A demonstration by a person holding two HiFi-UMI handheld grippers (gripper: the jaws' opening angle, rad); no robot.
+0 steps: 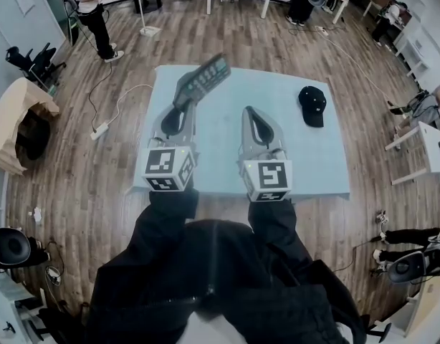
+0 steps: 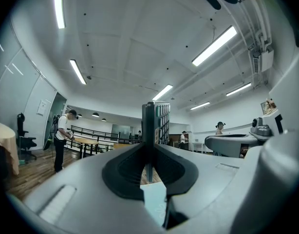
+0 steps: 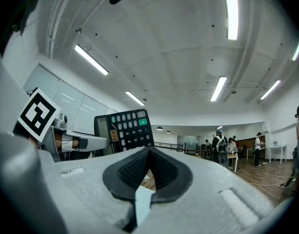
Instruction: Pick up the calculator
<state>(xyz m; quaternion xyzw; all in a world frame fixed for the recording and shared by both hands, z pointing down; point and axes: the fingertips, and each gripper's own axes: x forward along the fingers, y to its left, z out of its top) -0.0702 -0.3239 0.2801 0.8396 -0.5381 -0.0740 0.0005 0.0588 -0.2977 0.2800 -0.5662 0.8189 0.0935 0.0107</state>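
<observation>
Pale-blue table [image 1: 299, 160] sits on a wood-plank floor [image 1: 84, 199]; I am looking steeply down on it from the head view.

Left gripper [image 1: 183, 104]: the jaws are closed partway and clamped on the lower end of the calculator [image 1: 203, 77]. In the head view the calculator is clear of the table. It stands up out of the jaws and leans away toward the far edge of the table. In the left gripper view I see the calculator [image 2: 156, 126] edge-on, upright, pinched between the two dark pads, with its key rows showing on the right face.

Right gripper [image 1: 250, 110]: it is level beside the left one, apart from it, over the near half of the table. In the right gripper view the jaw tips meet and nothing is between them, so this gripper is empty. That view also shows the calculator [image 3: 124, 129] to the left, keypad facing the camera, with a green key at the top right of the pad.

Black cap [image 1: 312, 104] lies on the table, to the right and well apart from both grippers.

One person [image 1: 91, 13] stands on the floor beyond the far left corner.
</observation>
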